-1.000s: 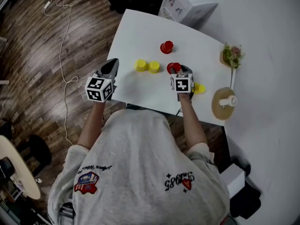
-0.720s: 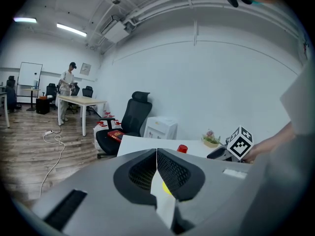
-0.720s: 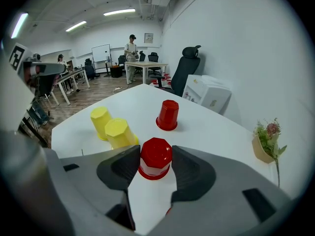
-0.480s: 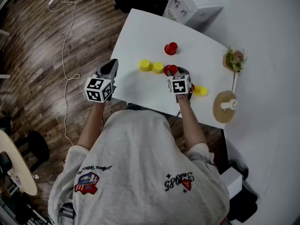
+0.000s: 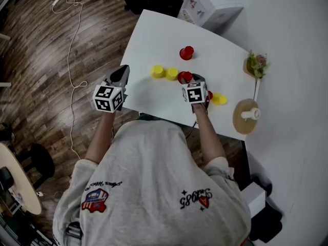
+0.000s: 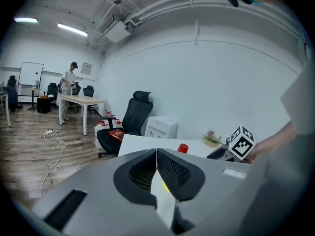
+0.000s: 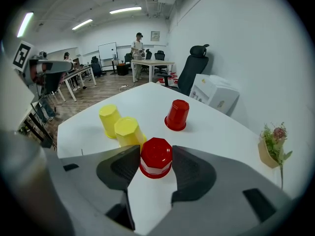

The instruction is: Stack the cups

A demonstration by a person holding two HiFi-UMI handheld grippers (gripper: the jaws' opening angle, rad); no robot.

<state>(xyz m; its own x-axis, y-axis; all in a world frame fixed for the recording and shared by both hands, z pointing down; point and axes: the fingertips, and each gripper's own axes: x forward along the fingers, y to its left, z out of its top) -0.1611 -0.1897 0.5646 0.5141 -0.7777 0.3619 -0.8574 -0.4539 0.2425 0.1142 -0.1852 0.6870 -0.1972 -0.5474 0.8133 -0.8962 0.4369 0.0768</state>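
My right gripper is shut on an upside-down red cup, with a jaw against each side of it. In the head view that cup sits just right of two upside-down yellow cups on the white table. A second red cup stands farther back, and another yellow cup lies right of my right gripper. My left gripper hovers at the table's left edge, jaws shut together with nothing held.
A small plant holder and a round wooden stand sit at the table's right edge. A white cabinet and a black office chair stand beyond the far end. A cable trails over the wooden floor at the left.
My right gripper has carried the red cup a little to the left, closer to the two yellow cups. The left gripper has stayed where it was.
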